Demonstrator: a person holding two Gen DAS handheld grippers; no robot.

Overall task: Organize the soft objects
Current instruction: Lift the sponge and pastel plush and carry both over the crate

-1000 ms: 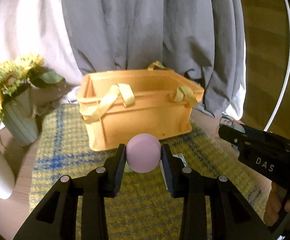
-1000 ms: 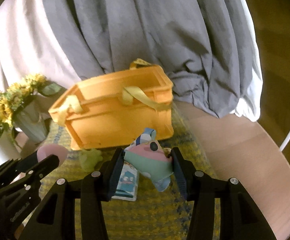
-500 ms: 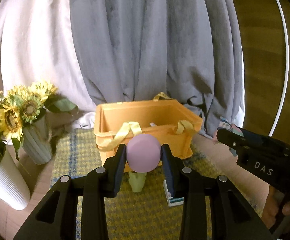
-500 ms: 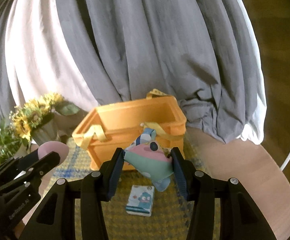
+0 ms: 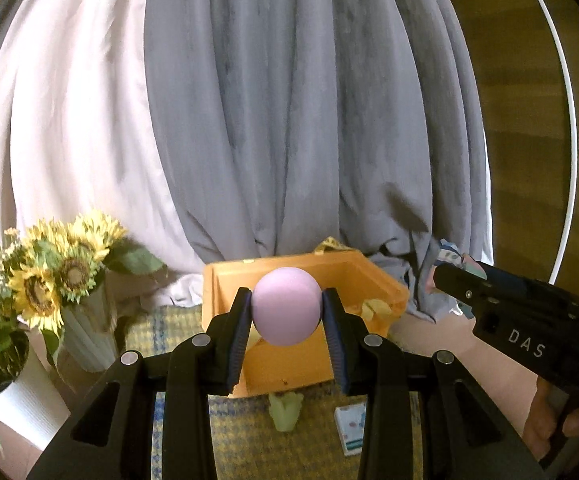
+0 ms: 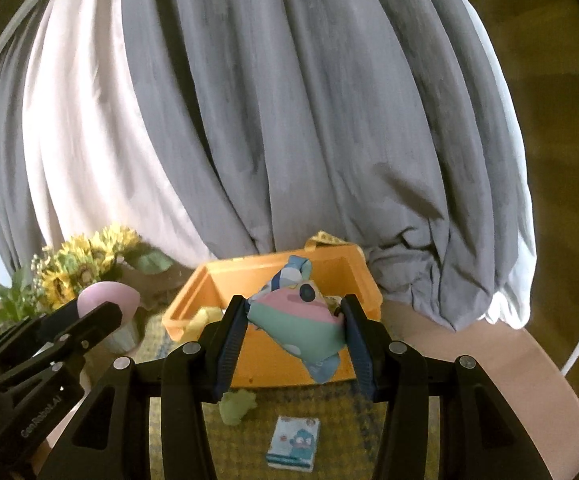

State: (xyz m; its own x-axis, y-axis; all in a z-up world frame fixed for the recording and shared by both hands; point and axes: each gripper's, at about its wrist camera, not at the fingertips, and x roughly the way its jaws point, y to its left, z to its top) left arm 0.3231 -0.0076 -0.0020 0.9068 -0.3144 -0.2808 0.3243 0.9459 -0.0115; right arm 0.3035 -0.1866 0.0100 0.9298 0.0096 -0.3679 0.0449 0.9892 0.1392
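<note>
- Lilac foam, that's the ball (image 5: 285,311) pinched between the two pads of my left gripper (image 5: 286,322), held up in the air in front of the orange basket (image 5: 381,285).
- My right gripper (image 6: 294,332) is clamped on a pastel plush toy (image 6: 295,320), pink and mint with a blue tuft on top, also up off the mat, with the basket's open top right behind it.
- Down on the yellow-and-blue woven mat (image 6: 341,420), just in front of the basket wall, there's a small pale green soft toy (image 6: 238,402) and beside it a little tissue pack (image 6: 293,444) with a blue cartoon face, lying flat. The two are near but apart.
- Off to the left stand sunflowers (image 5: 63,268) in a ribbed pale vase (image 5: 85,340), and a white ribbed pot (image 5: 25,400) closer to me.
- Grey curtain (image 6: 289,120) hangs behind everything, its folds pooling at the basket's back rim; a white sheer (image 5: 73,140) fills the left.
- Yellow fabric handles droop over the basket's rim, one partly hidden behind my ball.
- From the left view, my other tool juts in at the right edge.
</note>
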